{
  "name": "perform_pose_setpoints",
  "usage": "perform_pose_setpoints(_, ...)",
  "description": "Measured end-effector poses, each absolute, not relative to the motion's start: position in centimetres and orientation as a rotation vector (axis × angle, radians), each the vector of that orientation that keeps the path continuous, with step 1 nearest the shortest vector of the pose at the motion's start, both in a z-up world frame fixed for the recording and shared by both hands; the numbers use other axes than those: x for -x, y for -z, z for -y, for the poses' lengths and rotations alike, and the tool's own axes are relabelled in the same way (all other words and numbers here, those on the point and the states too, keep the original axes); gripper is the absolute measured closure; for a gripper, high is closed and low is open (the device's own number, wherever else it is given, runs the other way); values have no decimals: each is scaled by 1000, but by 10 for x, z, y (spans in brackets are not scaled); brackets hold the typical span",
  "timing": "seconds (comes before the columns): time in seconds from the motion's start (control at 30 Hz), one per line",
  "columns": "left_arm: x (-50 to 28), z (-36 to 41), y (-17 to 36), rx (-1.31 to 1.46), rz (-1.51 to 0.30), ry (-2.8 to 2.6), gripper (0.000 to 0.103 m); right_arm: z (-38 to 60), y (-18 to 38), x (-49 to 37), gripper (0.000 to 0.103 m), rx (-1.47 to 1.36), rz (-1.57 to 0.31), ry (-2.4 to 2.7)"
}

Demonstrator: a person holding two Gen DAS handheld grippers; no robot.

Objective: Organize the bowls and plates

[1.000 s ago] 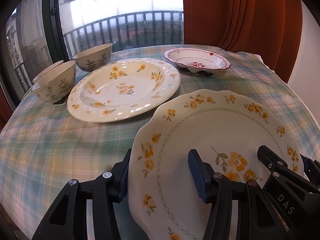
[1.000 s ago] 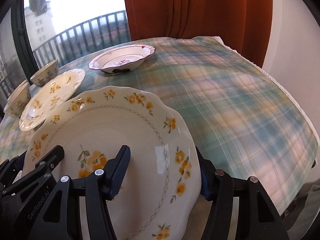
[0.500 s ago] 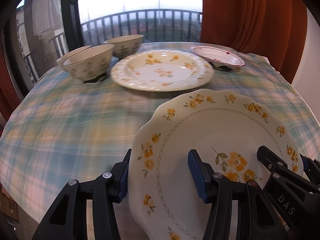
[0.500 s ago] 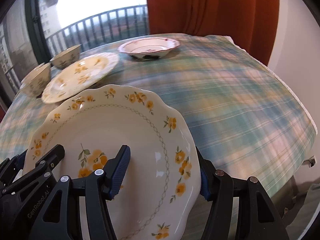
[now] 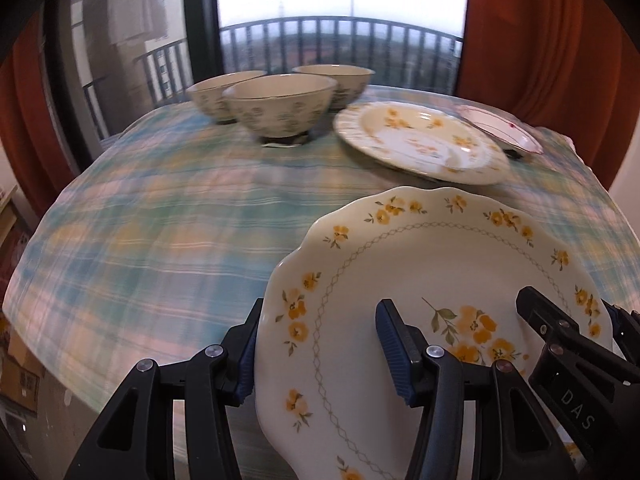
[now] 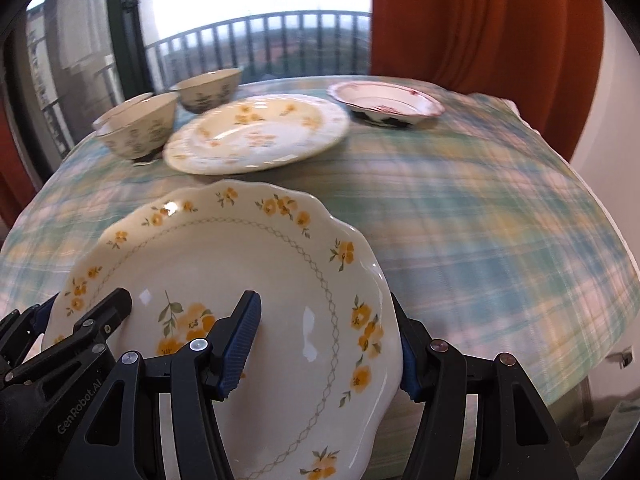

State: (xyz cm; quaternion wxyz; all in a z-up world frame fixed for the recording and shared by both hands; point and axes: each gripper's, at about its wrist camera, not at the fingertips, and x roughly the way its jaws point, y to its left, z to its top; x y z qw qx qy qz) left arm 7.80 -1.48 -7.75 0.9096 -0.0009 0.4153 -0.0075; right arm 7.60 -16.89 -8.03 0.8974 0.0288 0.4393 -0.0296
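Observation:
A scalloped cream plate (image 5: 440,264) with yellow flowers is held up over the near part of the table between both grippers. My left gripper (image 5: 320,344) is shut on its left rim, one blue pad on top and one under the edge. My right gripper (image 6: 324,340) is shut on the right rim of the same plate (image 6: 240,256) in the same way. Each view also shows the other gripper's black finger lying on the plate. Farther back on the cloth lies a second yellow-flowered plate (image 5: 420,140), with three patterned bowls (image 5: 280,108) to its left.
A shallow red-trimmed bowl (image 6: 384,100) sits at the back right. The round table carries a plaid cloth (image 5: 160,220) that hangs over its edges. Orange curtains (image 6: 480,20) and a balcony window stand behind. Cardboard boxes (image 5: 20,380) lie on the floor at the left.
Both grippers have carried the plate sideways to the left along the near side of the table. The bowls and the far plate have slid rightward in both views. The grips are unchanged.

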Motion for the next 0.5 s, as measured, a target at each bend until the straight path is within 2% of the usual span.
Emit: perform_pose_setpoints(0.5,-92,-61,76,29,-846,-69,48,82,78,-106,40,35,-902,-28)
